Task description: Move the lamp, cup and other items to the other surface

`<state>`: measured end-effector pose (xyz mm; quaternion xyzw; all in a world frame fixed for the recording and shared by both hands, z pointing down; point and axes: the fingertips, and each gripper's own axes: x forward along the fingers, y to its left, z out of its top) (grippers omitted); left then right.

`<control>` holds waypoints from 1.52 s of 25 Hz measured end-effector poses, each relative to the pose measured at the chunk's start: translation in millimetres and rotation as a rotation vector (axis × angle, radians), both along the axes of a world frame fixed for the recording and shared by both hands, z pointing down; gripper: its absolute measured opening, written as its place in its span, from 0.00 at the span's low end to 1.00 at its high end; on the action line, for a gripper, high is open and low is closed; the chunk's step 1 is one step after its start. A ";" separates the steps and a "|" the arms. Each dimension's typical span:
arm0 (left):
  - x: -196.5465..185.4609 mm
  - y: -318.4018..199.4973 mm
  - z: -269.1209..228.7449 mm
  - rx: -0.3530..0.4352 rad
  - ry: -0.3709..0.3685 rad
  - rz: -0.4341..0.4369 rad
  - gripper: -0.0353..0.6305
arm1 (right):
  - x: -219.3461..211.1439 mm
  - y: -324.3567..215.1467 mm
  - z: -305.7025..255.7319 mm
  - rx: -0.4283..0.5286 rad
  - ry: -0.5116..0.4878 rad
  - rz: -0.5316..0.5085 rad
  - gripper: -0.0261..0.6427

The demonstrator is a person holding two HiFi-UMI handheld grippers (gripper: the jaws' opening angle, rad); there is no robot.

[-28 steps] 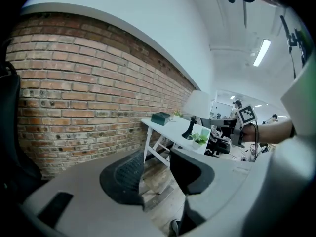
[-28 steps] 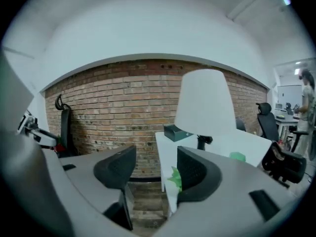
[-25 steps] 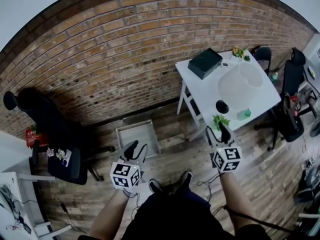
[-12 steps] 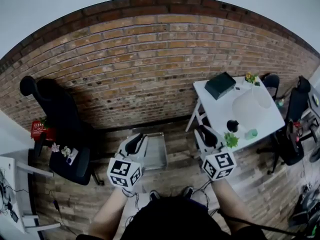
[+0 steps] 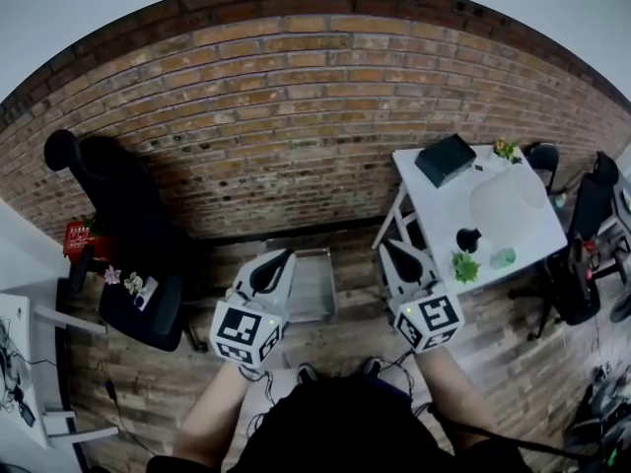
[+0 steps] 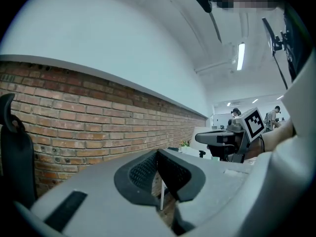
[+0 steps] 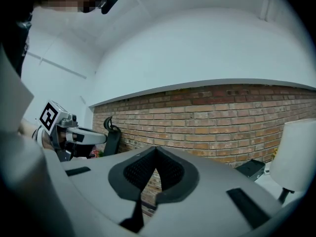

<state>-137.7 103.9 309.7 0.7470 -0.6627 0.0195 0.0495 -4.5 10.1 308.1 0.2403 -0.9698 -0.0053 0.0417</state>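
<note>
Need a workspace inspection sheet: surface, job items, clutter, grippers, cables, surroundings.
surface: white table, at right near the wall.
job's things: white lamp, black cup, green plant, black box, all on the table.
clutter: metal tray on the floor; small items on the black chair.
grippers: left gripper and right gripper have just closed; shut, nothing between the jaws.
cables: loose cable on the floor, left.
surroundings: brick wall, wood floor.

White-shade lamp (image 5: 505,200) upright on white table (image 5: 429,205); green cup (image 5: 503,257), plant (image 5: 463,266) beside it; black box (image 5: 446,159) behind.
</note>
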 end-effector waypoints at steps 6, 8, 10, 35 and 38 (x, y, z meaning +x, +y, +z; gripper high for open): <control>9.0 -6.4 -0.3 -0.010 -0.006 -0.013 0.06 | 6.4 0.0 -0.1 0.047 0.027 -0.036 0.05; 16.4 -11.1 -0.6 -0.013 -0.005 -0.017 0.06 | 12.6 -4.6 -1.9 0.062 0.032 -0.045 0.05; 22.7 -16.9 -1.0 -0.014 -0.005 -0.023 0.06 | 18.1 -9.6 -3.1 0.068 0.039 -0.051 0.05; 48.1 -55.0 3.1 -0.040 0.000 -0.104 0.06 | 36.8 -48.4 2.2 0.036 0.024 -0.135 0.04; 45.9 -54.6 3.2 -0.038 0.002 -0.102 0.06 | 35.6 -47.8 1.0 0.036 0.025 -0.133 0.05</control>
